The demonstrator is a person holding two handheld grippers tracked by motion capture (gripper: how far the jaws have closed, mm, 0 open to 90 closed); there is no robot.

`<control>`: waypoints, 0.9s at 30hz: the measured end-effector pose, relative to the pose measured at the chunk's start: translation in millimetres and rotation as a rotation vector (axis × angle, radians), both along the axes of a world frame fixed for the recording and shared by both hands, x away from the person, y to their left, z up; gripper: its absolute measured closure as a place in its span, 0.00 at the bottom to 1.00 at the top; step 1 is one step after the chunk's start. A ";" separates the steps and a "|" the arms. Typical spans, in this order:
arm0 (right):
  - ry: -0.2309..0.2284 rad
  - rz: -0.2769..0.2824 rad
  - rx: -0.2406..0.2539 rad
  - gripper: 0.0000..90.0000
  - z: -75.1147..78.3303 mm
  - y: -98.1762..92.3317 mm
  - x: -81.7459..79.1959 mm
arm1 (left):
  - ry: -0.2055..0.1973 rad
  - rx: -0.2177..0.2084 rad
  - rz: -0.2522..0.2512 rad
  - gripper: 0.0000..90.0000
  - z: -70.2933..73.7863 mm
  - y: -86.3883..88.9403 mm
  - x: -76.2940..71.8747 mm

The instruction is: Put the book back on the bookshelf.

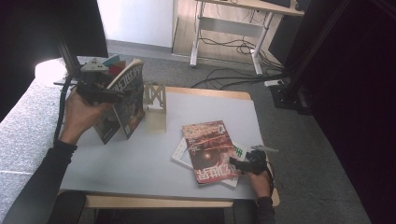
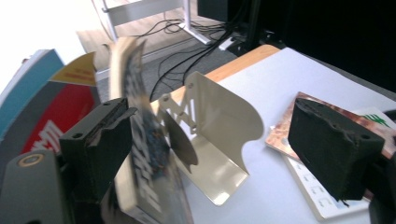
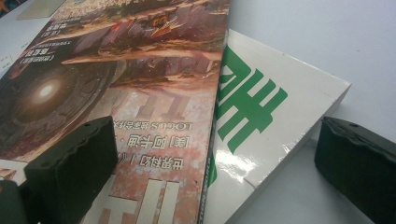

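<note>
High view: left gripper (image 1: 122, 95) held wide beside upright book (image 1: 128, 100) near table (image 1: 140, 158) left edge; right gripper (image 1: 233, 164) spread wide over red book (image 1: 208, 149).

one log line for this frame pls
left gripper: open beside upright book | right gripper: open over red book on white book | bookend: on table

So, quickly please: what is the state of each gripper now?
Left gripper: open, jaws wide apart beside the upright book, not gripping it.
Right gripper: open, jaws apart over the two stacked books, holding nothing.
</note>
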State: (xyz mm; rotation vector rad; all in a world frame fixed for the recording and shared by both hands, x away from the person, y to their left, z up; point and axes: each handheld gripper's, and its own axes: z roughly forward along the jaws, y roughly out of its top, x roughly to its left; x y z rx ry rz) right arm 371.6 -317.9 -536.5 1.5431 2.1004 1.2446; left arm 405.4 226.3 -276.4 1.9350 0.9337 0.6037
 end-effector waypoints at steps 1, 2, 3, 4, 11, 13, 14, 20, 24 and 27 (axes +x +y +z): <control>-0.001 -0.002 0.001 0.00 -0.1 0.1 0.0 | 0.001 0.000 -0.008 0.12 -0.6 -1.3 -2.4; -0.001 -0.002 0.001 0.00 -0.1 0.2 0.0 | 0.003 0.006 -0.017 0.12 -1.2 -2.3 -4.7; -0.001 -0.002 0.001 0.00 -0.1 0.2 0.0 | 0.003 0.008 -0.020 0.11 -1.9 -3.3 -6.6; -0.001 -0.002 0.001 0.00 -0.1 0.2 0.0 | 0.003 0.003 -0.029 0.10 -3.3 -4.4 -9.6; 0.000 -0.001 0.000 0.00 -0.1 0.2 -0.1 | 0.022 -0.043 -0.095 0.09 -17.0 -7.5 -20.8; 0.000 -0.001 0.000 0.00 -0.1 0.2 -0.1 | 0.027 -0.037 -0.101 0.08 -22.1 -8.8 -21.8; 0.000 -0.001 0.000 0.00 0.0 0.3 -0.1 | 0.027 -0.027 -0.105 0.08 -25.6 -9.9 -22.1; 0.001 0.000 -0.001 0.00 0.1 0.1 -0.2 | 0.040 -0.031 -0.132 0.06 -42.0 -12.9 -25.2; 0.001 0.001 -0.001 0.00 0.0 0.1 -0.2 | 0.048 -0.048 -0.127 0.01 -55.2 -13.2 -27.0; 0.000 -0.001 0.000 0.00 -0.1 0.3 -0.2 | 0.054 -0.062 -0.129 0.00 -65.5 -12.8 -27.9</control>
